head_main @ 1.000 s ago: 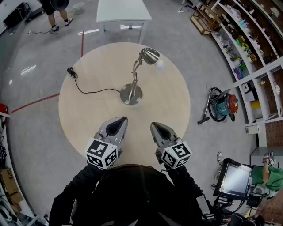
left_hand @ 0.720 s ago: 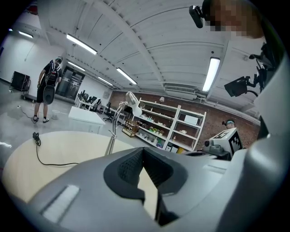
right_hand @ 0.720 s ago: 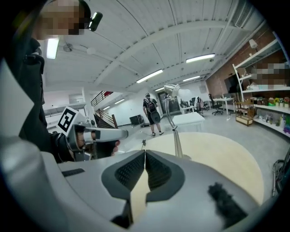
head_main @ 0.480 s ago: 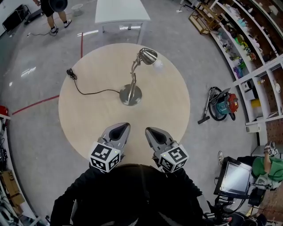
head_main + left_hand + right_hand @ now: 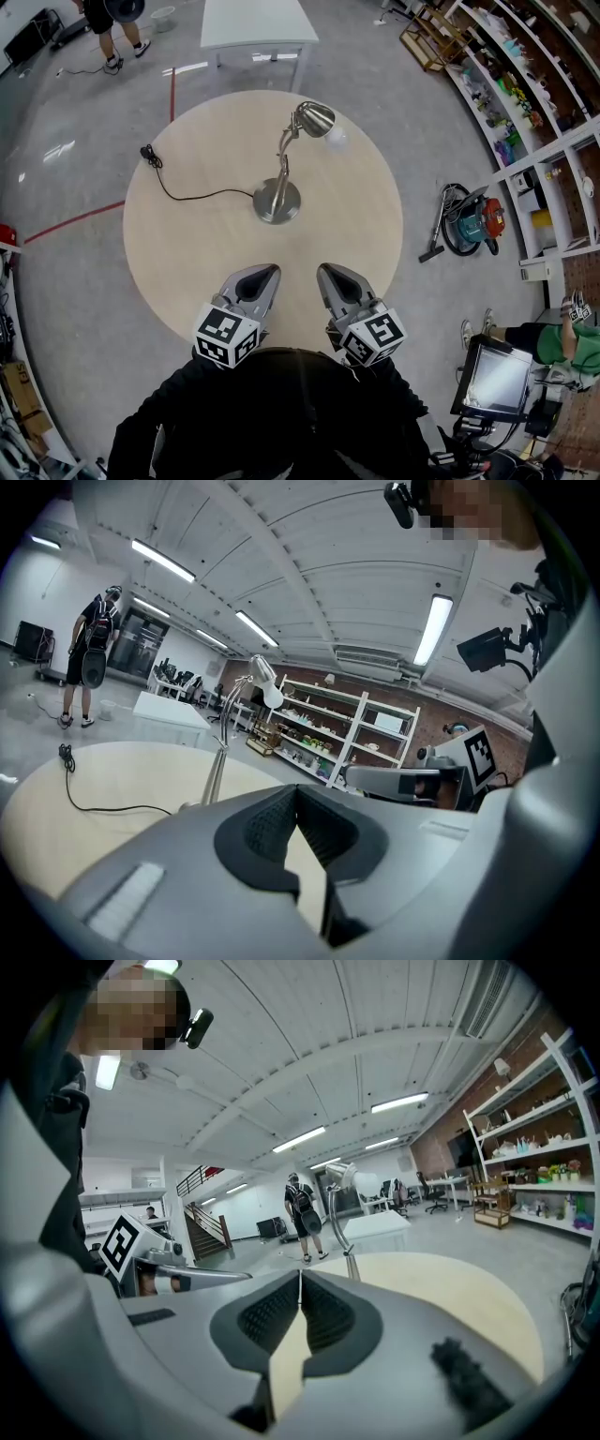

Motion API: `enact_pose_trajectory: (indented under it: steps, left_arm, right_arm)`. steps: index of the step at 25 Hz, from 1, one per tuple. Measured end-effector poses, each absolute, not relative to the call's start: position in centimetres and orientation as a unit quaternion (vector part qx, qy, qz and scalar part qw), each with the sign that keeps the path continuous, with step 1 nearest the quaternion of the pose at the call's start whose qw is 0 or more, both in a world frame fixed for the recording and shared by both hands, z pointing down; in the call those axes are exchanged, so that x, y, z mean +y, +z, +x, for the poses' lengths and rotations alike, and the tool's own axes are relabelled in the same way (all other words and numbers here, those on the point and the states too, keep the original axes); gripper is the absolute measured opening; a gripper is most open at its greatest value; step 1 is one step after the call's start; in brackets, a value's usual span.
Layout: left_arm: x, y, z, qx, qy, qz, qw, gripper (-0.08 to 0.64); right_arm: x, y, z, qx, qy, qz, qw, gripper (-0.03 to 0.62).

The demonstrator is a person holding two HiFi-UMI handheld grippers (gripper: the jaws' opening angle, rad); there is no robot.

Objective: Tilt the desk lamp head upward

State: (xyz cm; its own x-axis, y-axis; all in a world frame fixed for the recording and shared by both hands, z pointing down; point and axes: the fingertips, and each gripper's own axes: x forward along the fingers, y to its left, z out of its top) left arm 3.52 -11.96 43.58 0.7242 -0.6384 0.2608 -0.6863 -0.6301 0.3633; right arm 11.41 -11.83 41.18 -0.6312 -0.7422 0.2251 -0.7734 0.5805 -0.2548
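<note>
A metal desk lamp (image 5: 279, 178) stands on a round wooden table (image 5: 187, 253); its round base (image 5: 277, 202) is near the table's middle and its head (image 5: 315, 118) with a white bulb points right and down. The lamp (image 5: 225, 742) shows ahead in the left gripper view, and the lamp (image 5: 339, 1206) also in the right gripper view. My left gripper (image 5: 264, 273) and right gripper (image 5: 330, 273) hover side by side over the table's near edge, both shut and empty, well short of the lamp.
The lamp's black cord (image 5: 183, 192) runs left across the table to a plug (image 5: 150, 152). A white table (image 5: 259, 26) stands beyond. Shelves (image 5: 525, 103) and a vacuum cleaner (image 5: 467, 225) are at the right. A person (image 5: 108, 28) stands at the far left.
Both grippers have drifted slightly nearer the table's front edge and closer together; the lamp has not moved.
</note>
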Motion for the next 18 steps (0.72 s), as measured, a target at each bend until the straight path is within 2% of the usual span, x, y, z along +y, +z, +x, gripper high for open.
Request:
enact_pose_trajectory:
  steps: [18]
  left_arm:
    - [-11.93, 44.07, 3.55, -0.368, 0.057, 0.899, 0.231, 0.008]
  right_arm:
    - [-12.24, 41.22, 11.93, -0.881, 0.164, 0.441, 0.046, 0.006]
